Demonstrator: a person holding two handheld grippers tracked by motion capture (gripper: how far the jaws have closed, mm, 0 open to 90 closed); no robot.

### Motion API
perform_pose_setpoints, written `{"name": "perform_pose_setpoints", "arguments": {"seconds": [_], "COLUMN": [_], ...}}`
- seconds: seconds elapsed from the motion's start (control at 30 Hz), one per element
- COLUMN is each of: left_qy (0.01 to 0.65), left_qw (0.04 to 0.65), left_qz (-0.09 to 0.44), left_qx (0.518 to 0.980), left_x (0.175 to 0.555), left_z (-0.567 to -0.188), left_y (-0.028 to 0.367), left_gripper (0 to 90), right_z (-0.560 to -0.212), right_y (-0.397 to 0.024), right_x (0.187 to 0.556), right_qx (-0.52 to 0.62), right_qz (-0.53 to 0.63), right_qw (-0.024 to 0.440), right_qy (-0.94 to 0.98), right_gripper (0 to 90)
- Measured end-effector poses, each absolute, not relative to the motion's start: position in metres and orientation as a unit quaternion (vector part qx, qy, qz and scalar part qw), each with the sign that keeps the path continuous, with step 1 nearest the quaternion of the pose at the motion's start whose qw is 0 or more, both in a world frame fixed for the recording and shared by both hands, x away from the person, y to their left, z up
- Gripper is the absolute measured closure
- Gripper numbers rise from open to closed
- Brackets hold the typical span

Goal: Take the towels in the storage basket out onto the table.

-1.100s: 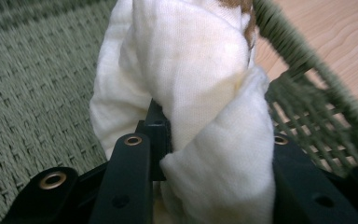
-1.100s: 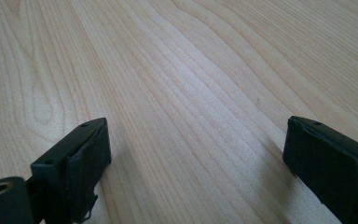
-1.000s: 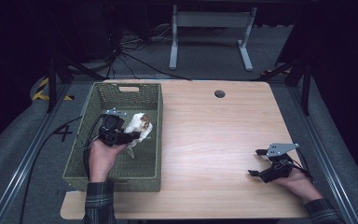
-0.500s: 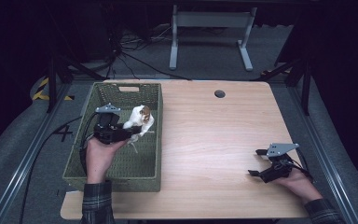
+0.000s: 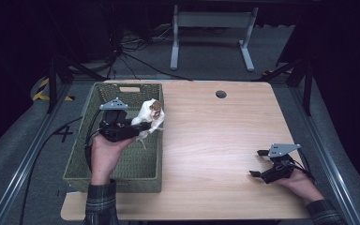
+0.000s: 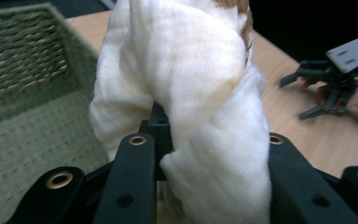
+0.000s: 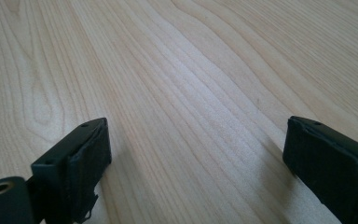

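Your left tool (image 5: 138, 130) holds the white plush toy (image 5: 149, 117) above the green basket (image 5: 82, 154).

Your left tool is clamped on the toy's soft white body, and in the left gripper view the fabric (image 6: 186, 84) bulges out between the two black jaws. The toy hangs clear of the basket floor, close to the basket's right wall and the table (image 5: 206, 140) edge beside it. A brown patch sits on its top end; it may be the head, though the high view is too small for you to be sure. Your right tool (image 5: 259, 163) rests low on the table near its right front corner, well apart from the basket, its jaws spread wide with bare wood (image 7: 191, 107) between them.
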State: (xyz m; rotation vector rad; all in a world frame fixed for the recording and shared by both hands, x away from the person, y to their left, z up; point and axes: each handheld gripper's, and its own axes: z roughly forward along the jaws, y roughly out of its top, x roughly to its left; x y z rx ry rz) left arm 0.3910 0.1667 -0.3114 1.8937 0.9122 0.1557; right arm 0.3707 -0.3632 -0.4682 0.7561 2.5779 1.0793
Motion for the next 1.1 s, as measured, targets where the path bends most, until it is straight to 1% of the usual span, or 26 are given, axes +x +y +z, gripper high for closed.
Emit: {"name": "perform_pose_setpoints", "arguments": {"seconds": [0.43, 0.6, 0.77, 1.1], "left_qy": [0.339, 0.316, 0.3, 0.281], "left_qw": [0.504, 0.512, 0.504, 0.503], "left_qz": [0.064, 0.054, 0.046, 0.031], "left_qx": [0.792, 0.797, 0.808, 0.817], "left_x": [0.389, 0.388, 0.39, 0.395], "left_z": [-0.298, -0.295, -0.296, -0.303], "left_y": [0.136, 0.116, 0.091, 0.048], "left_gripper": [70.9, 71.1, 71.1, 71.1], "right_z": [-0.468, -0.468, -0.468, -0.468], "right_y": [-0.363, -0.363, -0.363, -0.363], "right_x": [0.371, 0.371, 0.371, 0.371], "right_qx": [0.259, 0.259, 0.259, 0.259], "right_qz": [0.37, 0.37, 0.37, 0.37], "right_qw": [0.123, 0.123, 0.123, 0.123], "right_qy": [0.884, 0.884, 0.884, 0.883], "right_gripper": [7.7, 7.7, 7.7, 7.7]}}
